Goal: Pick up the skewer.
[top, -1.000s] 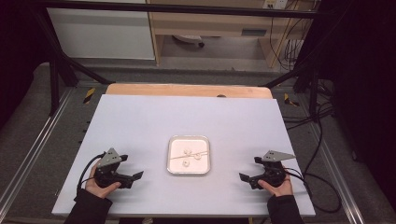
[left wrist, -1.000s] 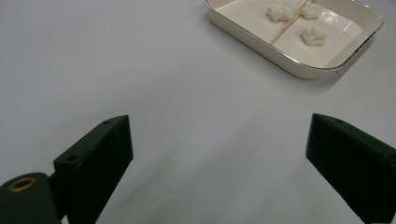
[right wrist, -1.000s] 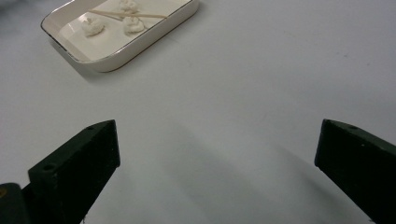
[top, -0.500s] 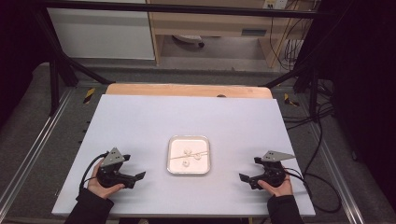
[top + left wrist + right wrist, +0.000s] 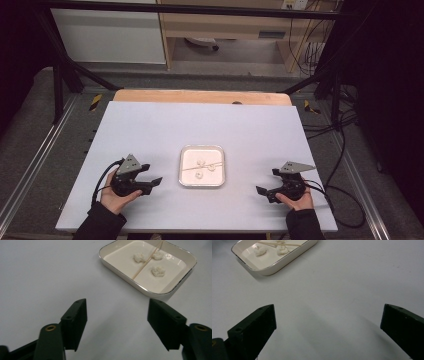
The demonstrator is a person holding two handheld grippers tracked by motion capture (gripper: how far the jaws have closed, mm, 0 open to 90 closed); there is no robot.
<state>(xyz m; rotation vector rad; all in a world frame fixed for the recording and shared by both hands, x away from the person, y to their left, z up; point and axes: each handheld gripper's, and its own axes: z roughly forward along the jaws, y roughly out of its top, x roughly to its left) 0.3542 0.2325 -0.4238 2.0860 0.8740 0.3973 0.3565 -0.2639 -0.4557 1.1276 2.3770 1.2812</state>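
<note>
Seen from above: a shallow white square tray (image 5: 202, 181) at the middle of the near half of a pale grey table (image 5: 200, 125), with a thin wooden stick (image 5: 202, 167) lying slantwise across it and three small white crumbly lumps (image 5: 201, 163) beside the stick, two toward the far side, one nearer. Left gripper (image 5: 156, 183) held low over the table just left of the tray, jaws pointing at it, gripped by a hand (image 5: 116, 199) in a dark sleeve. Right gripper (image 5: 262, 192) held on the opposite side, well apart from the tray, jaws turned toward it.

Along the left gripper (image 5: 117, 322): jaws spread but lately drawing in, bare table between them, tray (image 5: 147, 291) just ahead and to the right, stick (image 5: 147, 262) dividing the lumps, one on the left, two on the right. Along the right gripper (image 5: 328, 327): jaws standing wide apart over bare table, nothing pinched, tray (image 5: 274, 265) farther off at upper left with the stick (image 5: 279, 243) and two lumps in sight.

Beyond the table: a wooden edge (image 5: 200, 96), a dark frame, cables on the right.
</note>
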